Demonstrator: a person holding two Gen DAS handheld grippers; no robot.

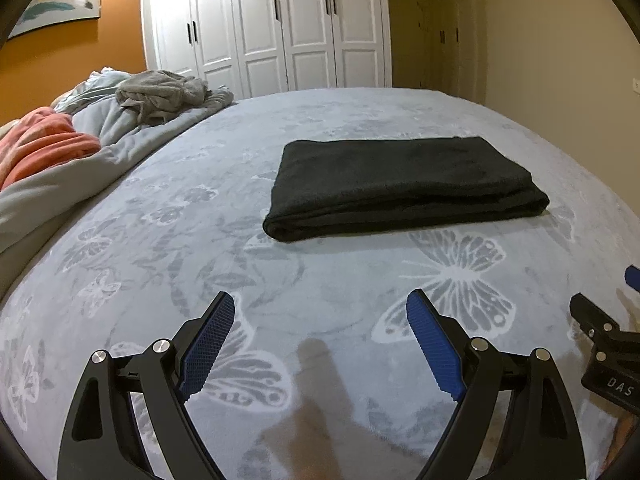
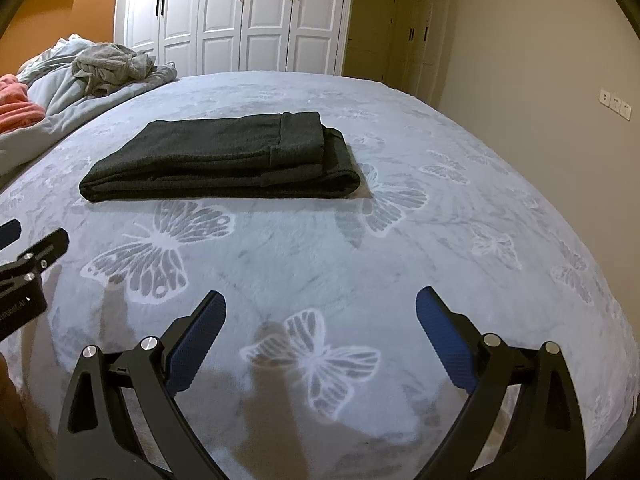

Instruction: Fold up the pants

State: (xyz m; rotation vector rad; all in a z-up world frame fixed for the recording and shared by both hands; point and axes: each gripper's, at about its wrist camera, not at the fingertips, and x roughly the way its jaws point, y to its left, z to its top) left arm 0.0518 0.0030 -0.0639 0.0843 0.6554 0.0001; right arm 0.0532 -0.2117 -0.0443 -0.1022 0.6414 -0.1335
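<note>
The pants point(image 1: 404, 186) lie folded on the bed point(image 1: 160, 264); both hand-held grippers, left point(image 1: 320, 344) and right point(image 2: 320, 340), are held apart, empty. The stacked layers could be dragged askew by any further nudge.

Butterfly-print bed point(image 1: 168, 248) carries folded black pants point(image 1: 404, 184) and rumpled bedding point(image 1: 100, 128).

A butterfly-print bedspread point(image 1: 168, 208) carries a rumpled grey quilt point(image 1: 120, 128) and orange blanket point(image 1: 44, 140) before white wardrobes point(image 1: 264, 28).
</note>
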